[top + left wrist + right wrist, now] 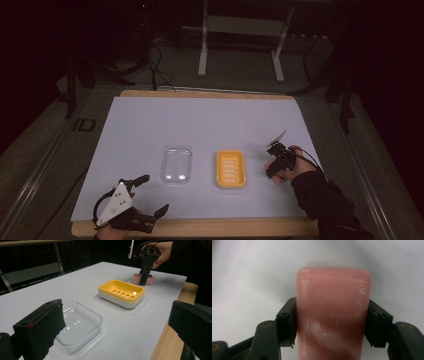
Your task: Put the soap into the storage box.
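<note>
A pink soap bar lies on the white sheet, and my right gripper is shut on its two long sides, pads pressing in. In the left gripper view the soap bar rests on the sheet behind the yellow soap dish, with the right gripper pointing straight down onto it. In the high view the right gripper stands just right of the yellow soap dish. My left gripper rests open at the near left, nothing between its jaws.
A clear plastic lid or tray lies left of the soap dish, close in front of the left gripper. The white sheet covers a wooden board whose edge shows at the front. Metal stand legs rise behind the table.
</note>
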`<state>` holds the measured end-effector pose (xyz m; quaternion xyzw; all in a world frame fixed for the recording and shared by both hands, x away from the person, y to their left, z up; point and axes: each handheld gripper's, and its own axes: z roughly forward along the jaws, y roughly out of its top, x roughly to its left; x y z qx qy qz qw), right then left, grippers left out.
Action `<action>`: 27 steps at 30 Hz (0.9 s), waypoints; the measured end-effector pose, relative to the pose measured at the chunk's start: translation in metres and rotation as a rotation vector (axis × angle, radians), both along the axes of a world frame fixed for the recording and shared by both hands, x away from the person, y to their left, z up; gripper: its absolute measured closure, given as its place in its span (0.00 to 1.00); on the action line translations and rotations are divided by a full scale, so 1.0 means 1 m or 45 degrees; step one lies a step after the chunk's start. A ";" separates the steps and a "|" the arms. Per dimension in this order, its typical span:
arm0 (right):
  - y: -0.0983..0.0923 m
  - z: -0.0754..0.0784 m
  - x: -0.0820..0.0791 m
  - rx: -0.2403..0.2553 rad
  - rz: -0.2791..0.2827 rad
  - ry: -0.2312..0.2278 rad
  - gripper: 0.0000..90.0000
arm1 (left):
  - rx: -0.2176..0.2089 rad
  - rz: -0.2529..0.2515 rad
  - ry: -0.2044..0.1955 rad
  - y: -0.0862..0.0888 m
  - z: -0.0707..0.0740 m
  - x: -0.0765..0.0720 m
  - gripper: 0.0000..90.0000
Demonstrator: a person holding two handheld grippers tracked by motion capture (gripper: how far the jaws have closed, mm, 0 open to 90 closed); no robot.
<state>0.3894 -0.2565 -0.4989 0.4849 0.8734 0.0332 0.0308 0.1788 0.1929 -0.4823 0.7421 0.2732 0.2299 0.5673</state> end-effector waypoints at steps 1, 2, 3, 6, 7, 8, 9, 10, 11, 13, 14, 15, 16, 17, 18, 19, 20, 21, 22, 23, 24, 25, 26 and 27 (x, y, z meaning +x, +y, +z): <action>0.000 0.000 0.000 -0.002 -0.015 0.002 0.41 | -0.002 0.002 0.003 0.000 0.000 0.000 0.01; 0.000 0.000 0.000 -0.002 -0.015 0.002 0.41 | -0.002 0.002 0.003 0.000 0.000 0.000 0.01; 0.000 0.001 0.000 0.003 -0.034 0.004 0.41 | -0.003 0.002 0.003 0.000 0.000 0.001 0.01; 0.001 0.005 -0.001 -0.009 -0.039 -0.013 0.41 | 0.001 0.005 0.003 0.000 0.000 0.001 0.01; 0.001 0.007 -0.001 -0.004 -0.044 -0.020 0.41 | 0.000 0.005 0.005 0.000 0.000 0.001 0.01; 0.001 0.010 -0.001 -0.007 -0.049 -0.031 0.41 | -0.002 0.004 0.007 -0.001 -0.001 0.001 0.01; 0.001 0.012 -0.001 -0.014 -0.057 -0.039 0.41 | -0.002 0.004 0.007 -0.001 -0.001 0.001 0.01; 0.001 0.015 -0.001 -0.017 -0.067 -0.047 0.41 | -0.002 0.003 0.010 -0.001 -0.001 0.002 0.01; 0.000 0.017 -0.001 -0.011 -0.077 -0.051 0.41 | 0.002 0.002 0.013 -0.001 -0.001 0.002 0.01; -0.001 0.022 -0.002 0.000 -0.100 -0.059 0.41 | 0.007 -0.002 0.012 -0.003 -0.001 0.004 0.01; -0.001 0.024 -0.002 0.004 -0.111 -0.063 0.41 | 0.007 -0.002 0.012 -0.003 -0.001 0.004 0.01; -0.002 0.025 -0.002 0.012 -0.128 -0.060 0.41 | 0.008 -0.006 0.014 -0.004 -0.001 0.004 0.01; -0.002 0.027 -0.003 0.019 -0.139 -0.060 0.41 | 0.008 -0.006 0.014 -0.004 -0.001 0.004 0.01; -0.003 0.028 -0.004 0.022 -0.146 -0.062 0.41 | 0.010 -0.002 0.009 -0.005 -0.001 0.005 0.01; -0.003 0.028 -0.004 0.024 -0.154 -0.062 0.41 | 0.010 -0.002 0.009 -0.005 -0.001 0.005 0.01; -0.003 0.029 -0.005 0.025 -0.163 -0.058 0.41 | 0.007 -0.001 0.001 -0.006 0.000 0.005 0.01; -0.003 0.029 -0.005 0.025 -0.163 -0.058 0.41 | 0.007 -0.001 0.001 -0.006 0.000 0.005 0.01; -0.004 0.030 -0.007 0.023 -0.180 -0.054 0.41 | 0.006 -0.003 -0.007 -0.006 0.000 0.006 0.01; -0.004 0.030 -0.008 0.024 -0.187 -0.060 0.41 | 0.004 -0.005 -0.007 -0.007 0.000 0.007 0.01; -0.003 0.030 -0.009 0.018 -0.191 -0.059 0.41 | 0.004 -0.011 -0.006 -0.008 0.000 0.008 0.01; -0.003 0.031 -0.011 0.017 -0.197 -0.061 0.41 | 0.005 -0.015 -0.006 -0.008 0.001 0.008 0.01; -0.002 0.032 -0.012 0.019 -0.205 -0.063 0.41 | 0.003 -0.019 -0.005 -0.009 0.001 0.009 0.01; -0.001 0.032 -0.013 0.012 -0.204 -0.065 0.41 | 0.003 -0.019 -0.005 -0.009 0.001 0.009 0.01; 0.001 0.033 -0.014 0.005 -0.208 -0.068 0.41 | 0.008 -0.023 -0.011 -0.011 0.001 0.010 0.01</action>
